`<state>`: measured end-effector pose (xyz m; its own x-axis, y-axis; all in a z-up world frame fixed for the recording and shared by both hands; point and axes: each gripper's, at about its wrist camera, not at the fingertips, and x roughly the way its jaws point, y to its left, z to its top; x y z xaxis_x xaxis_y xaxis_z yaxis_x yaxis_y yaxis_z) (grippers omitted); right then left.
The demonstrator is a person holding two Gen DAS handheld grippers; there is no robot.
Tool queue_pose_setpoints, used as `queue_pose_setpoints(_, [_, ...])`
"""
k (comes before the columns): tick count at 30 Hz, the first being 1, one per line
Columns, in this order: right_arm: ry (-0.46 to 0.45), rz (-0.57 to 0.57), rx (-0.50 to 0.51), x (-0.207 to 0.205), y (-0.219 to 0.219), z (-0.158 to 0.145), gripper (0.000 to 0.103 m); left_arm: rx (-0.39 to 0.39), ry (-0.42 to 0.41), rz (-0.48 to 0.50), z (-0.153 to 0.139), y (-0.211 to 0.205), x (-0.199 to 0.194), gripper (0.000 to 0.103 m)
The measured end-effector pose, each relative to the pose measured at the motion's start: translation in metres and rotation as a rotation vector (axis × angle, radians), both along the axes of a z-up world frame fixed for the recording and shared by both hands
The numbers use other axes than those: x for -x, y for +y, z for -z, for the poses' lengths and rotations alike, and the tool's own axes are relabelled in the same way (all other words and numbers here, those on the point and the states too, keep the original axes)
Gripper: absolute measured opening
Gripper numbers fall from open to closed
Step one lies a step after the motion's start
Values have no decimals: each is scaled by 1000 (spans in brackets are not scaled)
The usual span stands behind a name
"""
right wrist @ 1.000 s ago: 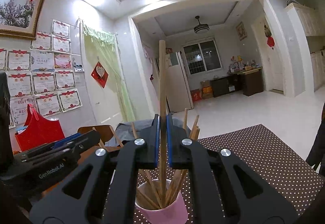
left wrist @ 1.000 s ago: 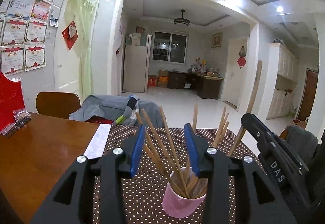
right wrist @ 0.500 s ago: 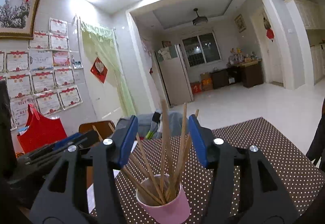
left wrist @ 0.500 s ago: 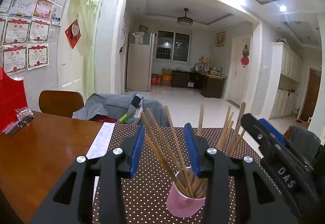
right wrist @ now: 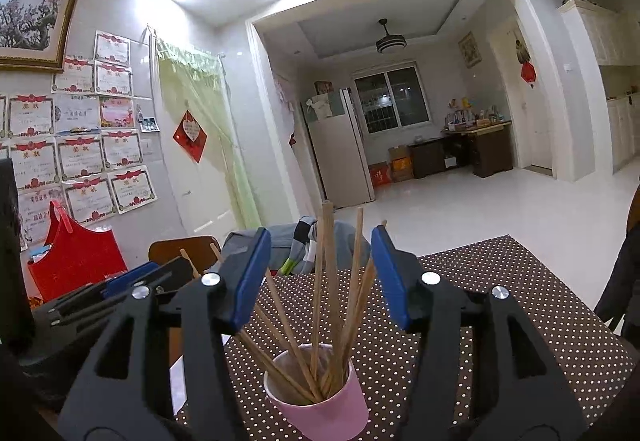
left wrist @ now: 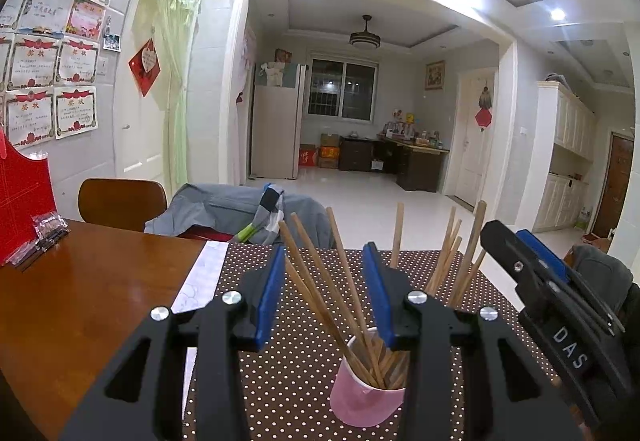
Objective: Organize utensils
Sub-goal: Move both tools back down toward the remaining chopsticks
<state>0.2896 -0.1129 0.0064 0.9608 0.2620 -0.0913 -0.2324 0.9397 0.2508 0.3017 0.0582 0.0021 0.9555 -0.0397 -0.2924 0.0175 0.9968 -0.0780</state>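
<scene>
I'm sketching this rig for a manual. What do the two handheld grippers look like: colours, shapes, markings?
Both are matte black plastic with angular, cut-out finger arms, silver round screw heads, and flat blue pads lining the inner faces. The left gripper and right gripper look alike in build. Seen from the left camera, the right gripper's side carries white lettering "DAS". No cables or sleeves are visible.

Home: fridge point(left wrist: 276, 133), wall certificates point(left wrist: 52, 73)
</scene>
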Motion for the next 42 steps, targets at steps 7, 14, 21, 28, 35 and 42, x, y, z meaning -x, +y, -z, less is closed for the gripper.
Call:
queue_pose_setpoints(7, [-4,19,20,19,1,-2,54,52,-12,-1,-7,6,10,40])
queue_pose_setpoints(14, [-2,29,39,50,-5,-10,54,28,-20,5,-15,2,46,40])
queue_pose_setpoints(21, [-2,24,49,86,-8,-16,56,33,-26,-13,-22,6,89,44])
queue_pose_setpoints(28, [0,24,54,121,-12,-20,57,18,-29,-12,-20,-1,133,48])
queue_pose_setpoints(35, [29,21,72,146,-14,-11,58,9,0,-2,-8,-7,159,49])
queue_pose_setpoints(42, [75,9,76,156,-16,5,59,-5,46,2,4,-8,170,49])
